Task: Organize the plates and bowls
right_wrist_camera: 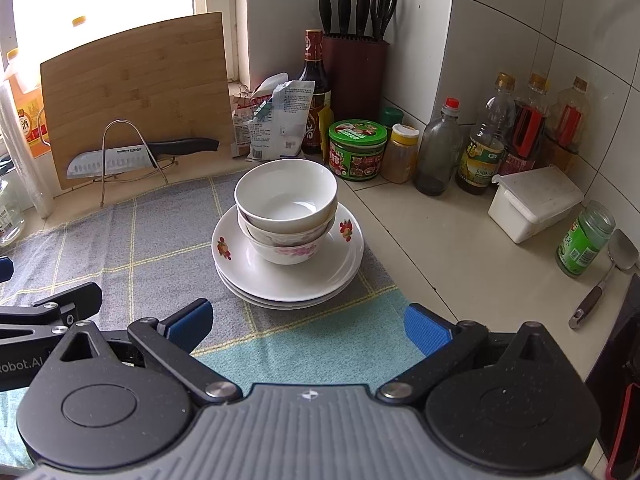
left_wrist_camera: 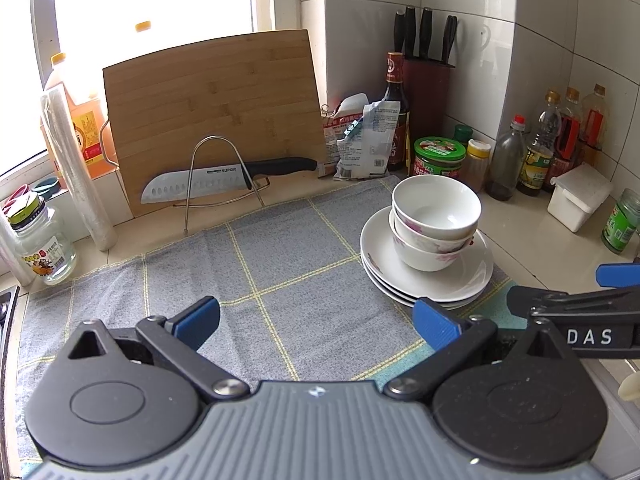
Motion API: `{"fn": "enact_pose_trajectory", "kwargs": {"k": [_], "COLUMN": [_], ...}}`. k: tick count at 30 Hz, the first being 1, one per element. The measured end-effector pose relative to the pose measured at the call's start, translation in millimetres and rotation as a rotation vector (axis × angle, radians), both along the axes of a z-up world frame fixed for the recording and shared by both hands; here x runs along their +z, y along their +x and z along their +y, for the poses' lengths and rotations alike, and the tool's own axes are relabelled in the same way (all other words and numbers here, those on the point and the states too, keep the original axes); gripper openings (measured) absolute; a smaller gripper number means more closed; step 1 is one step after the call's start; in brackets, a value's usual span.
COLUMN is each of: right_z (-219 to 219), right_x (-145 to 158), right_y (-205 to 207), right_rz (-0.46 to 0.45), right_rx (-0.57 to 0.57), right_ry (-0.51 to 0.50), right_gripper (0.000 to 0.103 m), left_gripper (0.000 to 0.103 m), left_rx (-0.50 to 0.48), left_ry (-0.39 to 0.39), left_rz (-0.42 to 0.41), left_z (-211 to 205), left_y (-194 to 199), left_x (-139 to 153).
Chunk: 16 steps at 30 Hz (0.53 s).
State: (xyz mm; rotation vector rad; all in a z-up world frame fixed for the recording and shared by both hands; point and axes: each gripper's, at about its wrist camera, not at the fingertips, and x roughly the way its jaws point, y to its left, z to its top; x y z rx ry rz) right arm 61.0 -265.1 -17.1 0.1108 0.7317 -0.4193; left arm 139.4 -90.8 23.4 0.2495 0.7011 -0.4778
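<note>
A grey checked cloth (right_wrist_camera: 132, 240) covers the counter (right_wrist_camera: 452, 248). A wooden cutting board (left_wrist_camera: 212, 120) leans at the window, with a knife (left_wrist_camera: 224, 182) in front of it. On the cloth stands a pile of plates (right_wrist_camera: 288, 276), and stacked bowls (right_wrist_camera: 286, 208) sit on it. The left gripper (left_wrist_camera: 316, 322) and the right gripper (right_wrist_camera: 308, 326) are both wide open, holding nothing, near the pile.

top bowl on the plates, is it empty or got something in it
Empty. The top bowl sits upright, nested in the bowls below on the plates, and its bare white inside shows in both views.
</note>
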Motion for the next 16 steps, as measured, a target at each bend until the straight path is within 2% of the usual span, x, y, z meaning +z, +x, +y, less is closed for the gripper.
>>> {"fn": "enact_pose_trajectory", "kwargs": {"k": [16], "right_z": [1.8], "right_x": [3.3], "right_y": [-2.5], "right_rz": [-0.004], "right_rx": [-0.005], "right_ry": [-0.007], "right_gripper": [0.103], "left_gripper": [0.102], "left_rx": [-0.004], "left_ry": [-0.002], "left_rz": [0.000], "left_z": [0.9], "left_y": [-1.5], "left_x": [2.1]}}
